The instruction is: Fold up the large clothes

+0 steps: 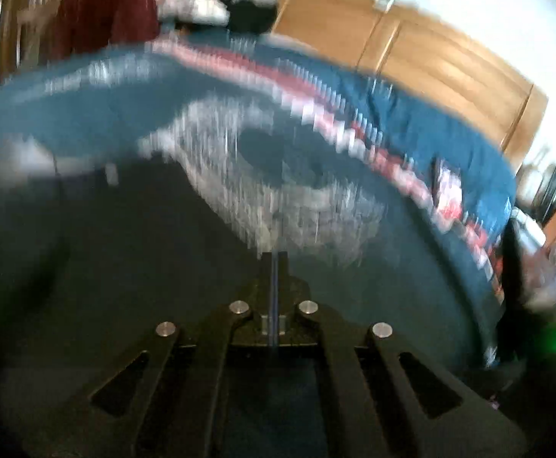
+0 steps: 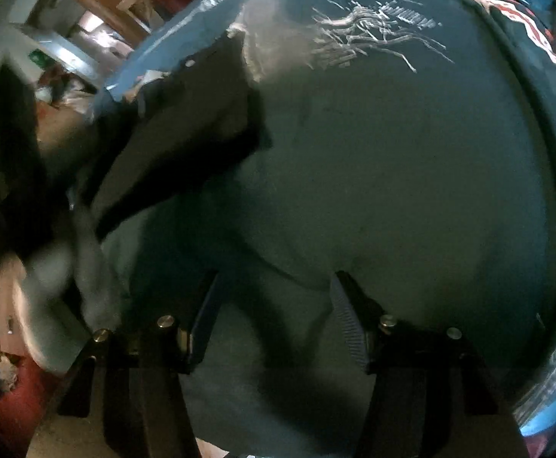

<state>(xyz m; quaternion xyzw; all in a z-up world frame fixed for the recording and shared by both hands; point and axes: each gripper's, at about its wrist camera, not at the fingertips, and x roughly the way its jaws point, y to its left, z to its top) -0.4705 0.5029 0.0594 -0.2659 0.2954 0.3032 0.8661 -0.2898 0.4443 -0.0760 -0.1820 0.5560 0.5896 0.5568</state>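
A large dark grey garment (image 1: 144,252) with a white print (image 1: 278,191) lies spread on a blue bedspread (image 1: 87,114). The left wrist view is blurred by motion. My left gripper (image 1: 274,259) hovers over the garment with its fingers pressed together and no cloth visible between them. In the right wrist view the same garment (image 2: 373,171) fills the frame, its print (image 2: 373,26) at the top. A darker flap of cloth (image 2: 186,133) lies folded over at the left. My right gripper (image 2: 276,290) is open just above the cloth, holding nothing.
The bedspread has a red and white patterned band (image 1: 316,95) along its far side. Wooden wardrobe doors (image 1: 430,57) stand behind the bed. A dark red cloth (image 1: 106,15) and piled clothes sit at the back left. The bed edge (image 2: 144,65) drops off to the left.
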